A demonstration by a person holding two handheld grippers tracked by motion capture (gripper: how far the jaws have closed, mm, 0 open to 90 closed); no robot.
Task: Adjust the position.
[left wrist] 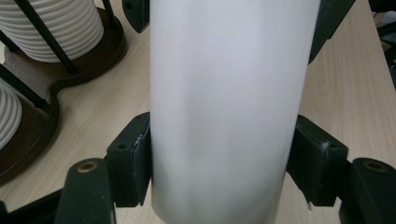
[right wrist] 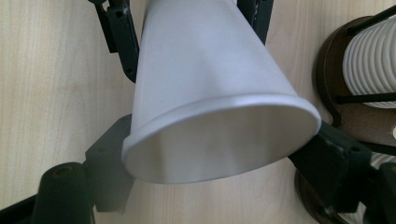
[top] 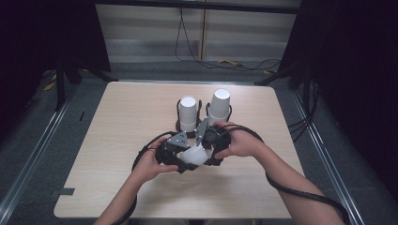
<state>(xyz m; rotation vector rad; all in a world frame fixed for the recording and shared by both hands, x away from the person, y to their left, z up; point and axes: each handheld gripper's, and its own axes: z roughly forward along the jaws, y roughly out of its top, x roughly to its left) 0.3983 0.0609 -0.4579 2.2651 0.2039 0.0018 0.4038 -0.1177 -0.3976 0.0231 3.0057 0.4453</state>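
- We're clamping the white cup (top: 196, 155) with both the left gripper (top: 180, 161) and the right gripper (top: 210, 151).
- We're holding it just above mid-desk (top: 117, 140), nearer the front edge, in front of the cup stacks (top: 188, 114).

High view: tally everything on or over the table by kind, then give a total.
Cup stacks in the holder: 2, one and another
Wooden holder: 1
Loose white cup held between the tools: 1
Tools: 2, left tool and right tool
Total: 6

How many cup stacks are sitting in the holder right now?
2: the left stack and the right stack, side by side in the dark holder behind both grippers.
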